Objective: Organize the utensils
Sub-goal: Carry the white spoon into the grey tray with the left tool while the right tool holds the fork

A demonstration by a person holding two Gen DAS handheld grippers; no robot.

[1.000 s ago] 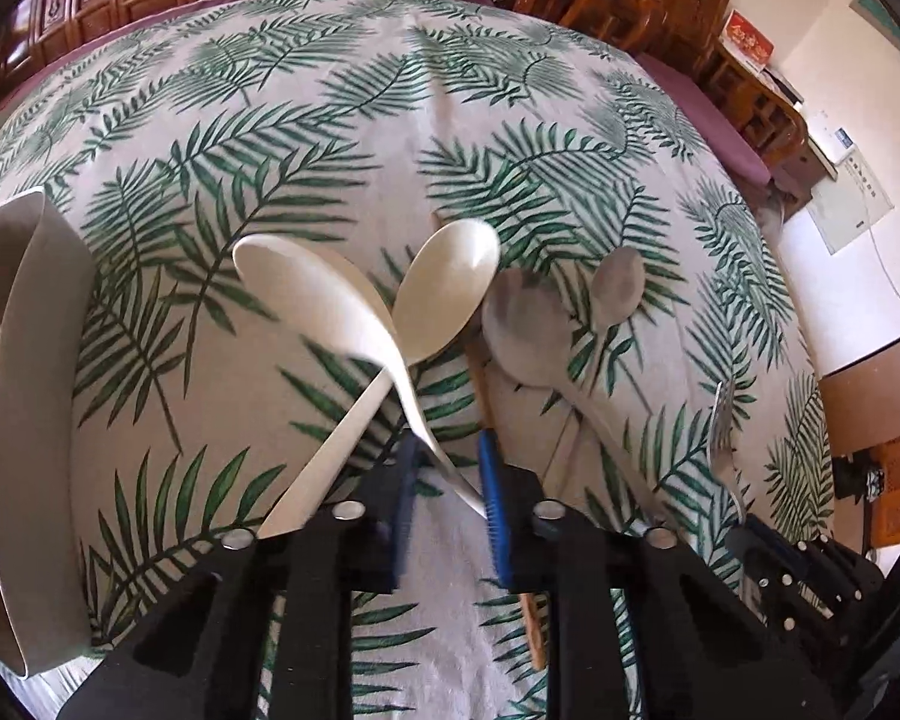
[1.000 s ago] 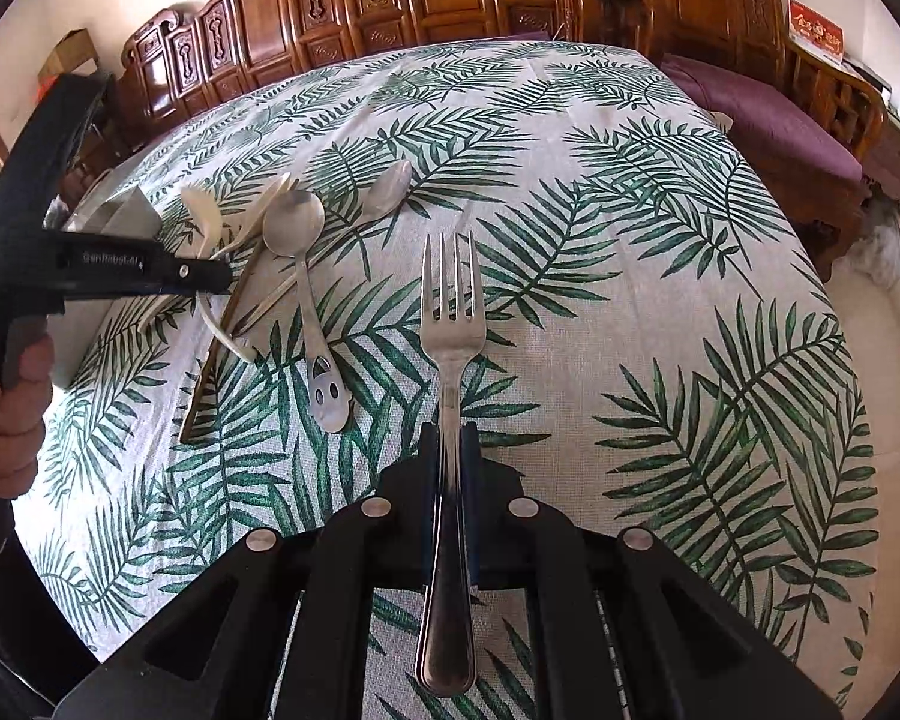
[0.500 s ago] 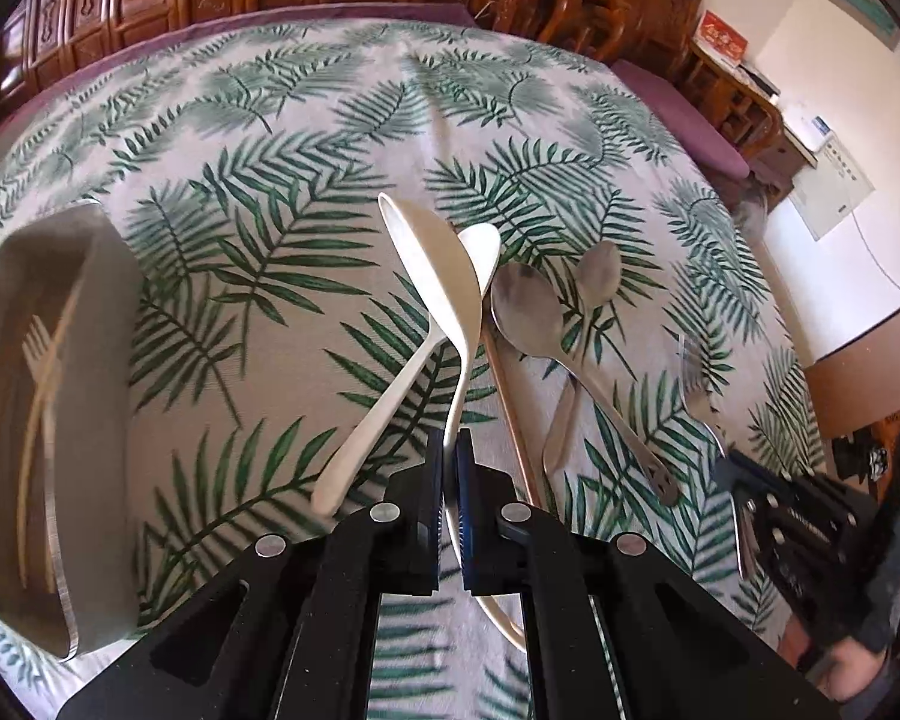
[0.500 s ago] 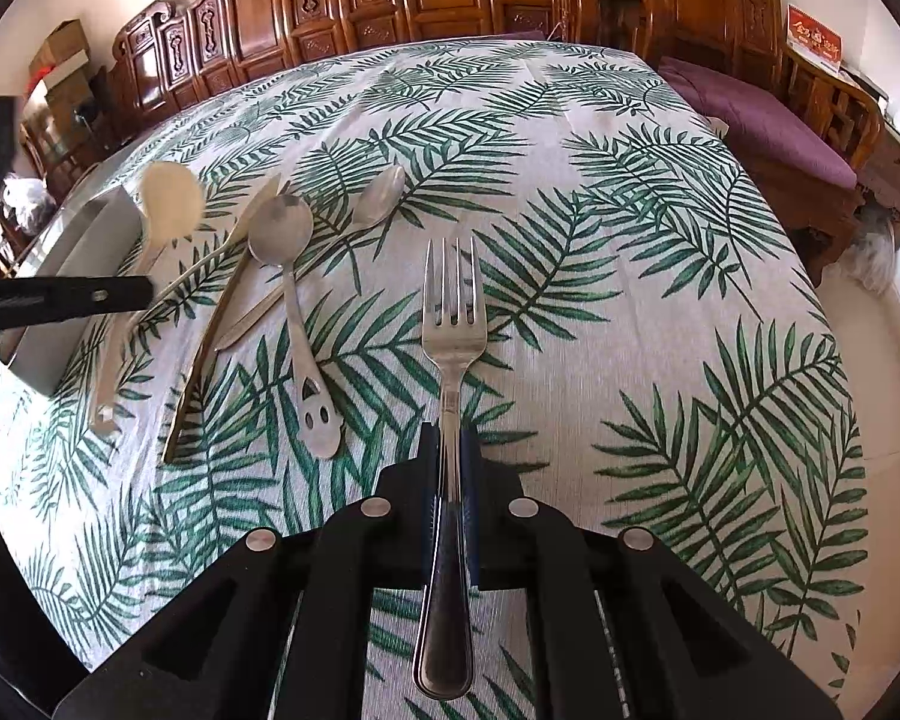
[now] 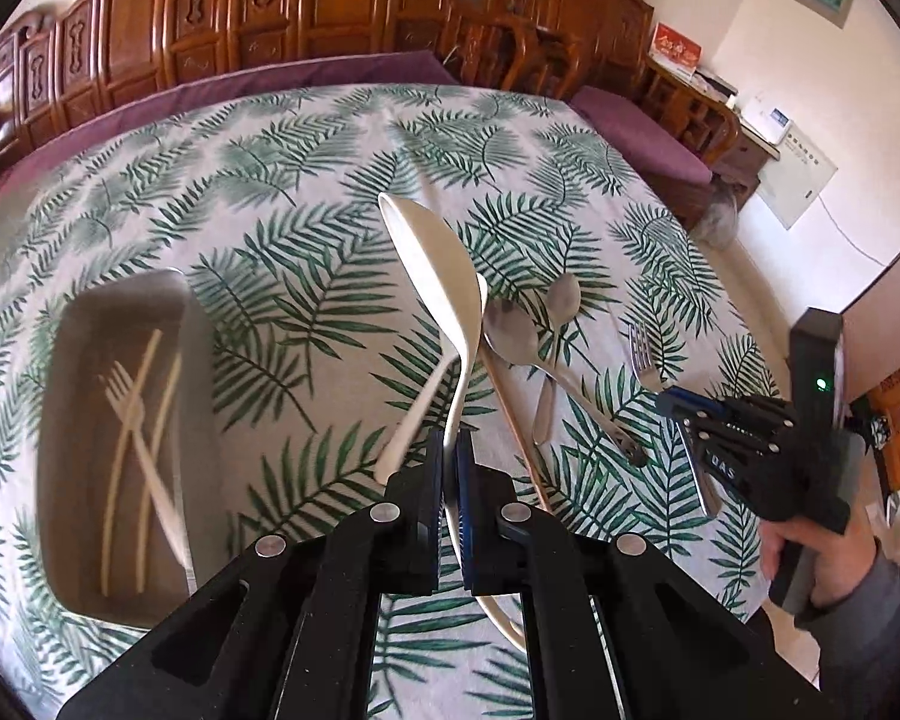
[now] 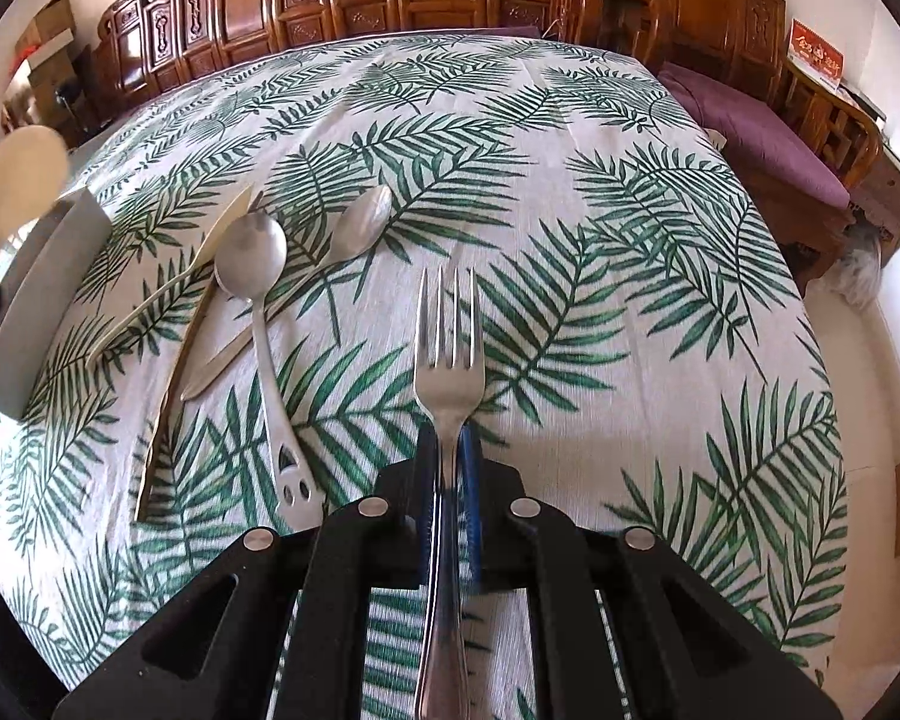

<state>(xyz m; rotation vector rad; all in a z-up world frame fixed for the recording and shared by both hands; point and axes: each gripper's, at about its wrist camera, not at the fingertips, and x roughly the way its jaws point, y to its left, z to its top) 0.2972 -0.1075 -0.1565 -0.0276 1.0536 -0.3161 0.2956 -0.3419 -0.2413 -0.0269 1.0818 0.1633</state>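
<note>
**Two utensils held, the tray not yet reached**

The left gripper (image 5: 449, 468) is clenched on the thin handle of the cream spoon (image 5: 432, 276), whose bowl stands up above the table (image 5: 306, 138). The right gripper (image 6: 448, 468) is clenched on the neck of the metal fork (image 6: 448, 354), with the tines pointing forward.

The risk is judged to be a slip: the spoon is pinched only at its narrow curved handle, so it may turn between the fingers (image 5: 431, 480) when it is carried to the grey tray (image 5: 60, 396) (pale utensils are already lying inside). The tray wall could also be struck by the long bowl if it is lowered too early. The other spoons (image 6: 252, 252) left on the cloth could be disturbed by a low pass.

Both grippers are pointed steeply down toward the table, and the right hand (image 5: 810, 546) is seen at the edge.
</note>
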